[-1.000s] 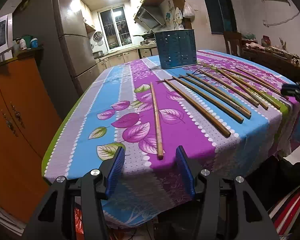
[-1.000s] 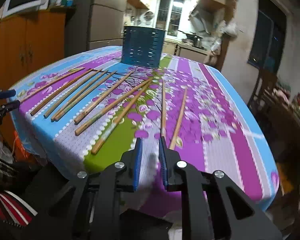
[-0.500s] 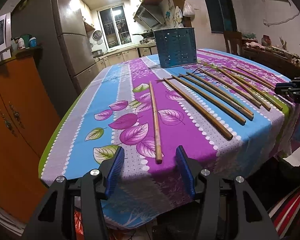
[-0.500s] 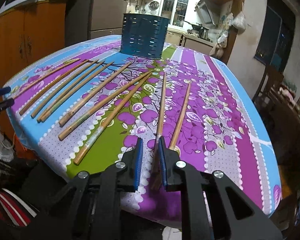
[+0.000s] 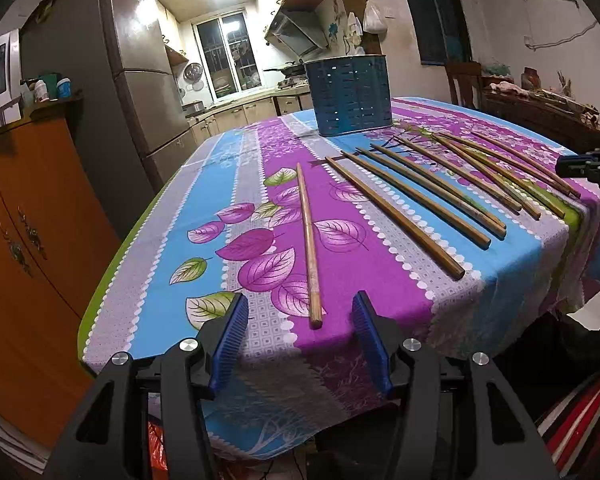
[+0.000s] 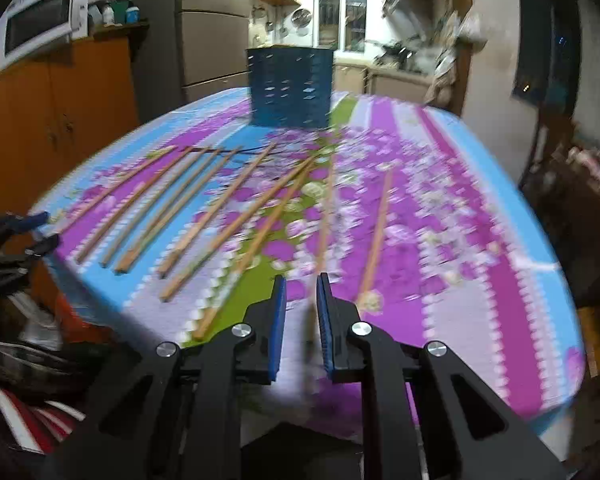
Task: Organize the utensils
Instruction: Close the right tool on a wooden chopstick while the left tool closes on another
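Observation:
Several wooden chopsticks lie side by side on a flowered tablecloth (image 5: 256, 184). A blue perforated utensil holder (image 5: 350, 96) stands at the far end; it also shows in the right wrist view (image 6: 291, 87). My left gripper (image 5: 298, 330) is open at the table's near edge, its jaws either side of the near end of the leftmost chopstick (image 5: 309, 236). My right gripper (image 6: 301, 320) is open with a narrow gap, and the near end of a chopstick (image 6: 325, 232) lies between its jaws. The right wrist view is blurred.
An orange cabinet (image 5: 24, 240) stands left of the table, a grey fridge (image 5: 140, 80) behind it. A wooden chair (image 5: 466, 80) and a cluttered sideboard (image 5: 540, 104) are at the right. The right gripper shows at the left wrist view's right edge (image 5: 588, 166).
Both grippers have moved forward toward the table. The right gripper has come over the near end of a chopstick and its jaws have opened slightly. The left gripper has stayed open.

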A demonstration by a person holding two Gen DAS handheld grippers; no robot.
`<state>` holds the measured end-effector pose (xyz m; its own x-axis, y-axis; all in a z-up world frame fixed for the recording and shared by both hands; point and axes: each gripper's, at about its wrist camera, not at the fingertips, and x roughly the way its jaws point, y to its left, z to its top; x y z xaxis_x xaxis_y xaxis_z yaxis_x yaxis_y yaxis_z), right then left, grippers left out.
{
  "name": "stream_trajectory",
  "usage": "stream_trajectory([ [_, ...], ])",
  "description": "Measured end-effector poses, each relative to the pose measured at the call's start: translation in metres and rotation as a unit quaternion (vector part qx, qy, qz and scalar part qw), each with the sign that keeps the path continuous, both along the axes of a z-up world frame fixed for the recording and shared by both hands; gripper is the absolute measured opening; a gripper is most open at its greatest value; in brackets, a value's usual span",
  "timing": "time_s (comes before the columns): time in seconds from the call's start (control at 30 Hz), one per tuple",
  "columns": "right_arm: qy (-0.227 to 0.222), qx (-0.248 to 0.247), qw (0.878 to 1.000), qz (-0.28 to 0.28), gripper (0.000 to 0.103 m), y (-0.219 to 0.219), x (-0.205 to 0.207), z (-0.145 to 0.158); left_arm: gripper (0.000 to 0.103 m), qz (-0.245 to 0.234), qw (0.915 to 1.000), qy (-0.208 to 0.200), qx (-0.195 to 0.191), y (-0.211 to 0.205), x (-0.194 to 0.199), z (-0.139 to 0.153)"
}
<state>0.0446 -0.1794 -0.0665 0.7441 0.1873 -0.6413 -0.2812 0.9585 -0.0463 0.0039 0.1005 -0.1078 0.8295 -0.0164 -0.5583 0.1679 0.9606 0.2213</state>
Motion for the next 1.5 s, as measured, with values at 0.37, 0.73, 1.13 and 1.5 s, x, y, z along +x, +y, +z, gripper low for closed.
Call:
stream_trajectory([
  [0.37,0.021,-0.019,1.000,0.002,0.014,0.000,-0.001,-0.017,0.056,-0.001,1.0000,-0.001,0.002,0.000,0.000,0.000],
  [0.73,0.029,0.019,0.999,-0.018,0.006,-0.004,-0.004,-0.019,0.056,-0.002,1.0000,-0.004,0.002,-0.001,0.001,0.000],
  [1.13,0.027,0.027,0.999,-0.029,0.006,0.001,-0.009,-0.020,0.039,-0.030,0.9988,-0.004,-0.037,0.006,-0.002,-0.004],
  [1.5,0.024,0.043,0.998,-0.035,0.005,0.002,-0.012,-0.021,0.010,-0.067,0.9957,-0.003,-0.064,0.005,-0.003,-0.007],
])
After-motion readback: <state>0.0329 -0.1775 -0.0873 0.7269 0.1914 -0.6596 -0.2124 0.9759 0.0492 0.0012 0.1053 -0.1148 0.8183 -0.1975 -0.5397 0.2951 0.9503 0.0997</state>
